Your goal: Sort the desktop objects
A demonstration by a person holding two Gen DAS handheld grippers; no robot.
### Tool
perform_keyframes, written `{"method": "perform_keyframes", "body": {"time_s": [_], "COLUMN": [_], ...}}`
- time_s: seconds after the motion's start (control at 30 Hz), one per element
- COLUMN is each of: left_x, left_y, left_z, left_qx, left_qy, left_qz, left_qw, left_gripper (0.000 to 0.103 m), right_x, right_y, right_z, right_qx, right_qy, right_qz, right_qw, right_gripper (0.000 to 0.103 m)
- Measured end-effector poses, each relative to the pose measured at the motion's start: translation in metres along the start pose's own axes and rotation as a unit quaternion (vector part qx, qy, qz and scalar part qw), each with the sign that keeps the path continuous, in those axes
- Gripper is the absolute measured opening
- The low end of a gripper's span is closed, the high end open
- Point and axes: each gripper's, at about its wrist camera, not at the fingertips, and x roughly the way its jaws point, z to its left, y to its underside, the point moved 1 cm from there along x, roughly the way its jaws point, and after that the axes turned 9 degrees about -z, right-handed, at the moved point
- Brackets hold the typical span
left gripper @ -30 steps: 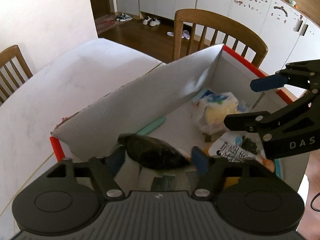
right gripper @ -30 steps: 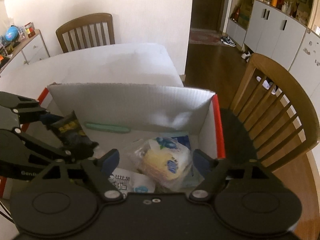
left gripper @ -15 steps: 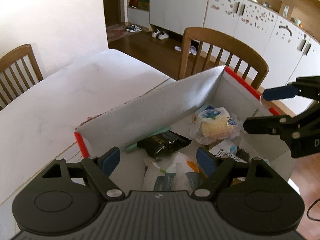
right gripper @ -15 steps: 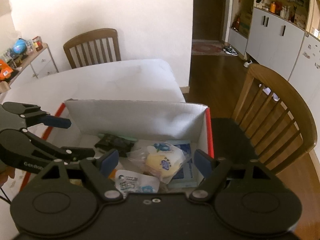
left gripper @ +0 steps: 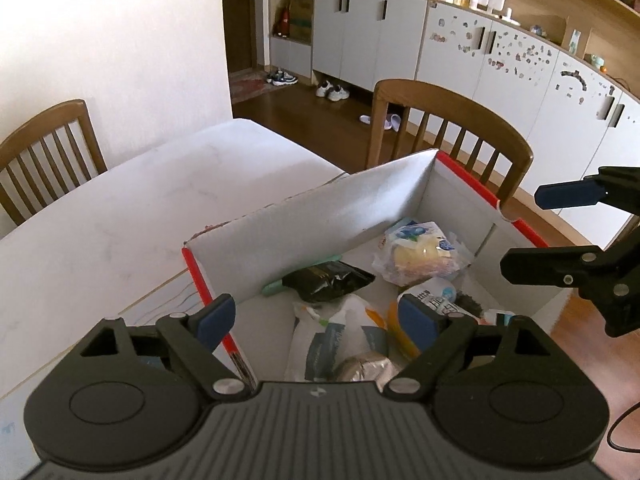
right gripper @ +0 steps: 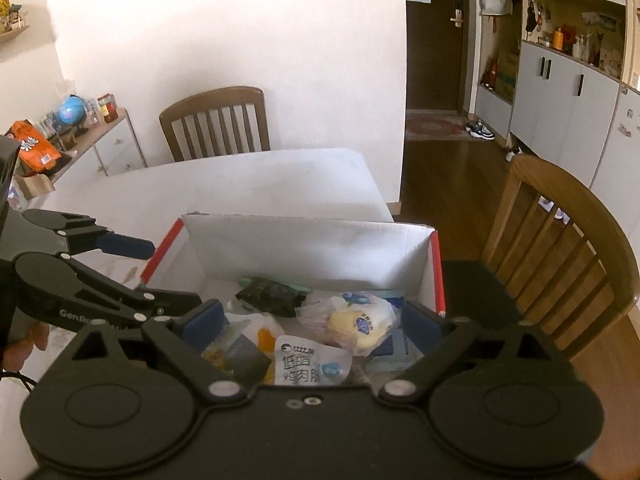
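A cardboard box [left gripper: 320, 224] with white walls and red edges stands on the white table [left gripper: 120, 220]. In it lie a black snack packet [left gripper: 328, 280], a yellow bun in clear wrap [left gripper: 420, 256], a white printed pouch [right gripper: 308, 364] and other bags. My left gripper [left gripper: 316, 318] hangs above the box's near left corner. Its jaws are opening and nothing is between them. My right gripper [right gripper: 312, 320] hovers over the box's near side, over the pouch and bun. Its jaws are also opening, with nothing gripped. Each gripper shows in the other's view, the right gripper [left gripper: 540, 230] and the left gripper [right gripper: 156, 274].
One wooden chair [left gripper: 448, 128] stands behind the box and another chair [right gripper: 216, 120] at the table's far end. A sideboard [right gripper: 100, 140] with a globe and an orange bag is at the left. A hand [right gripper: 24, 344] holds the left gripper.
The left gripper let go of the black packet, which now lies in the box. Both grippers rose and drew back from the box, and their jaws spread wider.
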Motion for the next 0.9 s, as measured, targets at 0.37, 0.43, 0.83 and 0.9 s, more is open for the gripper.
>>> {"method": "perform_keyframes", "body": {"time_s": [0.37,0.43,0.83,0.9], "left_x": [-0.037,-0.045,-0.081,-0.081], "left_y": [0.023,0.028,0.045,0.047], "left_z": [-0.004,-0.002,-0.002,-0.004], "left_qx": [-0.017,-0.028,-0.039,-0.038], "left_qy": [-0.015,-0.024,-0.034,-0.029], "left_qz": [-0.011,-0.015,-0.034,-0.031], "left_qw": [0.9997,0.9992,0.9981,0.9984], "left_gripper": [0.103,0.103,0.103,0.103], "right_x": [-0.031,-0.034,-0.046,-0.046], "right_y": [0.011,0.013,0.021,0.023], "right_z": [0.014,0.018,0.037,0.039], "right_qx": [-0.004,-0.009,-0.02,-0.019], "right_qy": [0.0,0.003,0.003,0.001], "right_qz": [-0.04,-0.041,-0.048,-0.046], "right_qw": [0.999,0.999,0.999,0.999], "right_gripper": [0.103,0.103,0.103,0.103]}}
